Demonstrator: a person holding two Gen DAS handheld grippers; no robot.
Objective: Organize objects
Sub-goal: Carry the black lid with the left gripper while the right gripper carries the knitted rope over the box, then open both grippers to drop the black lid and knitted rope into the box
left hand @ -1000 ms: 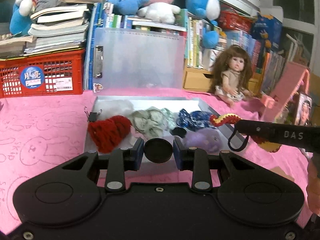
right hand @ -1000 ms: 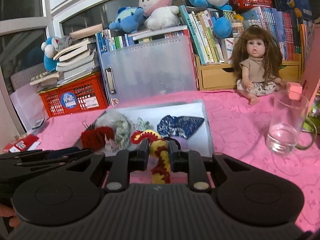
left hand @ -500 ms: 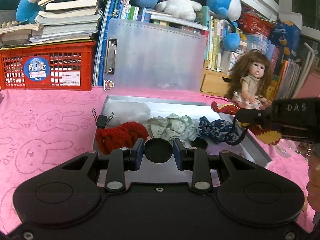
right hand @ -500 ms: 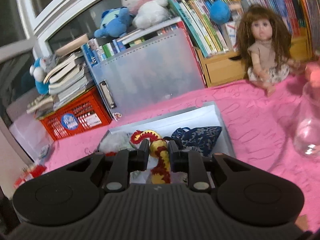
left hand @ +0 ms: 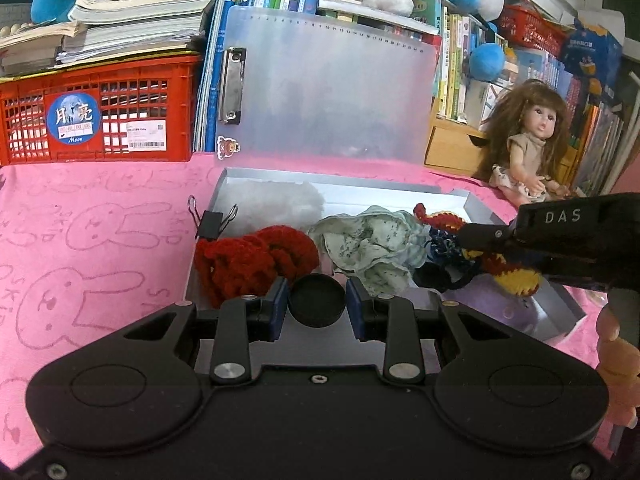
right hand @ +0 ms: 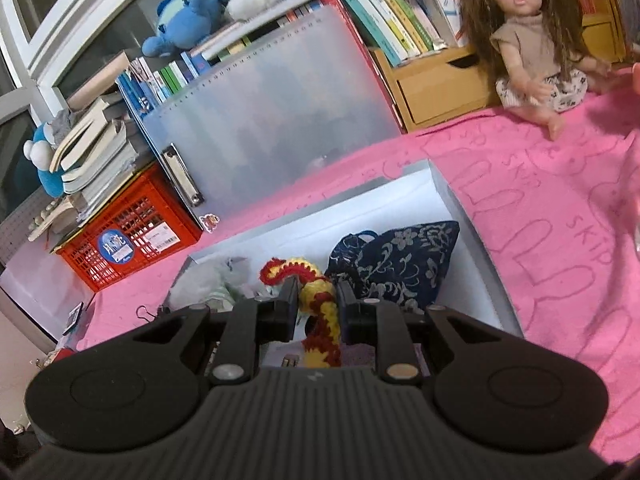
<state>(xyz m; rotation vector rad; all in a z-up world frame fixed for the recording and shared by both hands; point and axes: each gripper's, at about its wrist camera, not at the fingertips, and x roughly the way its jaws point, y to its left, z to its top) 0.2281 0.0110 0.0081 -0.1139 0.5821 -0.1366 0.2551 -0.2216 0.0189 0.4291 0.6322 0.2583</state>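
Two grippers are both loaded over the grey tray (left hand: pixel 472 200), the landmark for everything else. The left gripper (left hand: pixel 318 306) has its jaws closed down onto a small black round cap (left hand: pixel 317 306), pinched across its width at the tray's near edge, presumably so it can be dropped inside. The right gripper (right hand: pixel 317 304) has its jaws nearly together on a red-and-yellow crocheted cord (right hand: pixel 316 292), gripped mid-length so both ends dangle; it hangs over the tray's right half, above the navy floral pouch (right hand: pixel 400 256).

Inside the tray, from its left side, lie a dark red knitted piece (left hand: pixel 248 260) and a pale green scrunchie (left hand: pixel 368 244), with a white fluffy piece (left hand: pixel 276 200) toward the far wall and something lilac (left hand: pixel 500 308) at the near right corner. A black binder clip (left hand: pixel 210 224) sits at the tray's left rim. Beyond the tray a translucent clipboard (left hand: pixel 332 88) leans upright, a red crate (left hand: pixel 100 116) stands far-left and a doll (left hand: pixel 528 148) sits far-right.

Sorting looks well along; the free spot appears to be the tray's bare far-right floor.
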